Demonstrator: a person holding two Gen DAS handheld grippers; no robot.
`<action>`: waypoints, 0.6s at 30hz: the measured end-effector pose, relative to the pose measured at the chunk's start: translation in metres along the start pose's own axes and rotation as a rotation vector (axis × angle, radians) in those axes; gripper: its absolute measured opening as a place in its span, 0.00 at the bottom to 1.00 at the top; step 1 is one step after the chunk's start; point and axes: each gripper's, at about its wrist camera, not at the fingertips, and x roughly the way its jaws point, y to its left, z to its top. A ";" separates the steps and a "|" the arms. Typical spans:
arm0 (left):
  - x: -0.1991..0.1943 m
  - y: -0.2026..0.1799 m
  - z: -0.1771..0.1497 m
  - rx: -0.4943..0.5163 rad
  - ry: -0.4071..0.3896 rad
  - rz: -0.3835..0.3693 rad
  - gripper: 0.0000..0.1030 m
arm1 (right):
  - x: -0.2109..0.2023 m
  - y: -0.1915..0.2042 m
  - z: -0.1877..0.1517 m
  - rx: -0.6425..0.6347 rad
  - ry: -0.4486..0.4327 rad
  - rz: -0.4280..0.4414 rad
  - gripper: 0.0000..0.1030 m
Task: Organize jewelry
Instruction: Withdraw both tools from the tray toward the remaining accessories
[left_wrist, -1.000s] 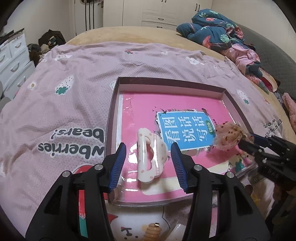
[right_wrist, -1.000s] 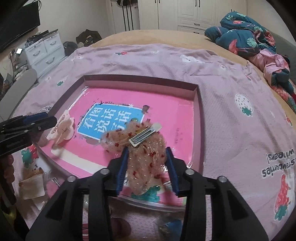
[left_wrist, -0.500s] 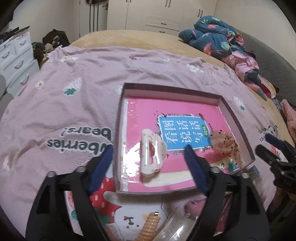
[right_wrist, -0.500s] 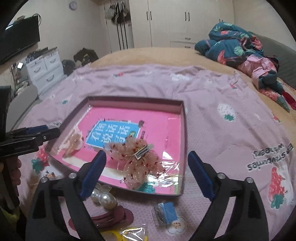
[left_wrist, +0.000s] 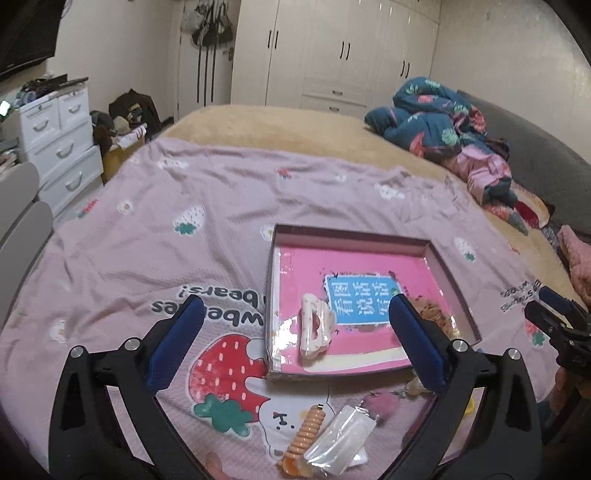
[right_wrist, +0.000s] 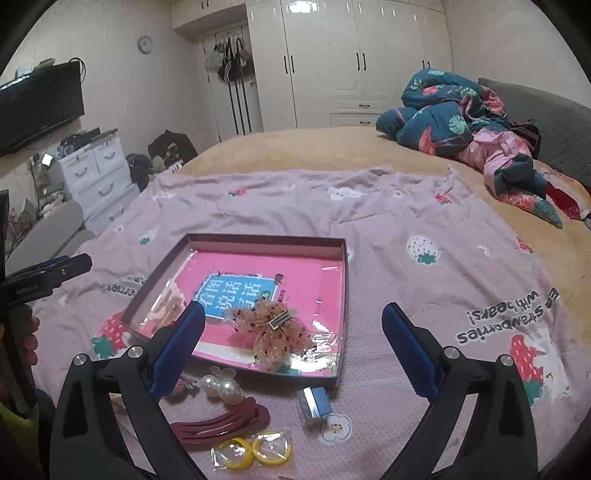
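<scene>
Pink tray (right_wrist: 341, 280) beyond loose pearl clip (right_wrist: 221, 386), maroon clips (right_wrist: 225, 424); both grippers' fingers (left_wrist: 177, 341) apart, empty

Glossy film lines the cardboard tray (right_wrist: 341, 280); matt woven bedspread (right_wrist: 424, 295) (pearls (right_wrist: 223, 386) shine).

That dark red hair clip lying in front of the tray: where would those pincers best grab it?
Probably across the maroon clip's narrow width near mid-length, coming straight down. It lies flat on the bedspread, long and thin; the open right gripper hangs above it.
</scene>
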 end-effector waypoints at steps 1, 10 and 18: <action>-0.007 0.000 0.000 -0.002 -0.014 -0.003 0.91 | -0.004 0.000 0.000 0.000 -0.006 0.001 0.93; -0.043 -0.007 -0.003 0.000 -0.071 -0.023 0.91 | -0.039 0.005 -0.001 -0.012 -0.051 0.014 0.94; -0.059 -0.017 -0.016 0.032 -0.078 -0.022 0.91 | -0.063 0.010 -0.006 -0.026 -0.066 0.034 0.94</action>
